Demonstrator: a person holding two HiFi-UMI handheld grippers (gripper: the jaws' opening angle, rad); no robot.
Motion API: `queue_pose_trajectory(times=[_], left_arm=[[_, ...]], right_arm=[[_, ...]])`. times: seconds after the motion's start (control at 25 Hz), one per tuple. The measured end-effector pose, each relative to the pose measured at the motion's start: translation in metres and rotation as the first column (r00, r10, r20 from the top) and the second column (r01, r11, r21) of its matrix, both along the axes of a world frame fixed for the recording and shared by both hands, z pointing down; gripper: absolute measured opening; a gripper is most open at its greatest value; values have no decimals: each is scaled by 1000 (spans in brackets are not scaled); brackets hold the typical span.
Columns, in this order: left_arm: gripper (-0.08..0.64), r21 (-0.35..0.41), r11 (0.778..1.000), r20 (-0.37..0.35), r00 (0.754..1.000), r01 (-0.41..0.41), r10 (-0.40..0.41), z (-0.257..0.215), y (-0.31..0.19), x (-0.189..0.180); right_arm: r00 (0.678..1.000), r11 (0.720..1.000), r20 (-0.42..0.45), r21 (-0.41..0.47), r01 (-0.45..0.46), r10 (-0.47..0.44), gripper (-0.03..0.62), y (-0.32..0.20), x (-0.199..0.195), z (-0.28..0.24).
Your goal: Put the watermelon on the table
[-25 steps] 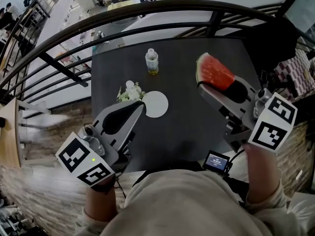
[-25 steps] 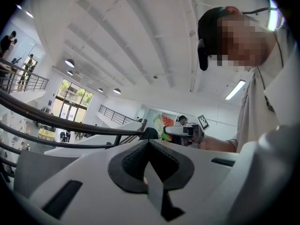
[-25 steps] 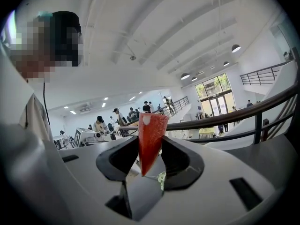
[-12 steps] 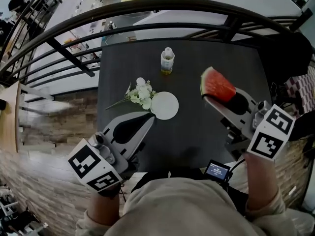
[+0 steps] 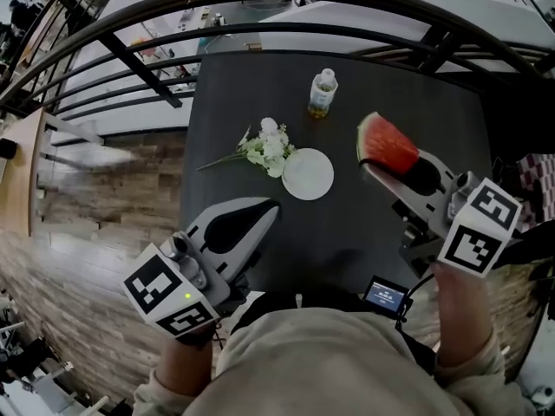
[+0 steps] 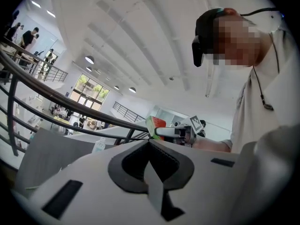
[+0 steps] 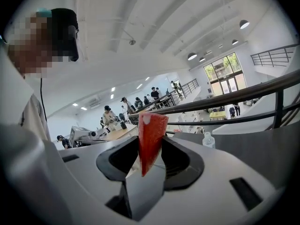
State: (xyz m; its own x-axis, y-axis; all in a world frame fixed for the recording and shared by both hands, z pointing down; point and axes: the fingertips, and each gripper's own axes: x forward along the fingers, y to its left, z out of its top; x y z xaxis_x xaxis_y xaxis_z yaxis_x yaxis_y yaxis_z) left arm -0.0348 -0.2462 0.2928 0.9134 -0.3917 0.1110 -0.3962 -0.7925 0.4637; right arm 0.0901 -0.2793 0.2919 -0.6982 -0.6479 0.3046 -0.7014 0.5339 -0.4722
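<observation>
Since a second ago both grippers have come down towards the desk (image 5: 260, 258), and the watermelon slice (image 5: 386, 144), which then showed level with the bottle (image 5: 323, 92), now shows lower, nearer the level of the plate (image 5: 308, 173). There is one slice, red flesh with a green rind, and the right gripper (image 5: 383, 161) grasps it: in the right gripper view its fingers (image 7: 140, 182) press on the slice (image 7: 151, 139) from both sides, and the slice stands upright between them. It shows over the right part of the dark desk, well apart from the plate. The left gripper (image 5: 272, 206) is over the near left part of the desk; in the left gripper view its fingers (image 6: 140, 150) are clenched together with nothing between them. On the desk lie three things: one clear plastic bottle near the far edge, one small white round plate in the middle, and one sprig of white flowers (image 5: 264, 148) touching the plate's left rim. A dark curved railing (image 5: 260, 33) runs beyond the desk.
</observation>
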Motion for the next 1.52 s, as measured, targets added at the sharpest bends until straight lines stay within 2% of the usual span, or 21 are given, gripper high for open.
queue_pose_trajectory(times=[0.84, 1.12, 1.52], left_arm=[[3, -45, 995, 39, 995, 92, -90, 28, -9, -34], [3, -66, 992, 47, 993, 112, -109, 33, -5, -32], [3, -99, 985, 63, 989, 138, -133, 46, 1, -31]], right_arm=[[995, 992, 23, -78, 97, -95, 167, -34, -36, 58], [993, 989, 49, -106, 108, -103, 167, -36, -35, 69], [991, 981, 35, -146, 130, -126, 167, -39, -34, 99]])
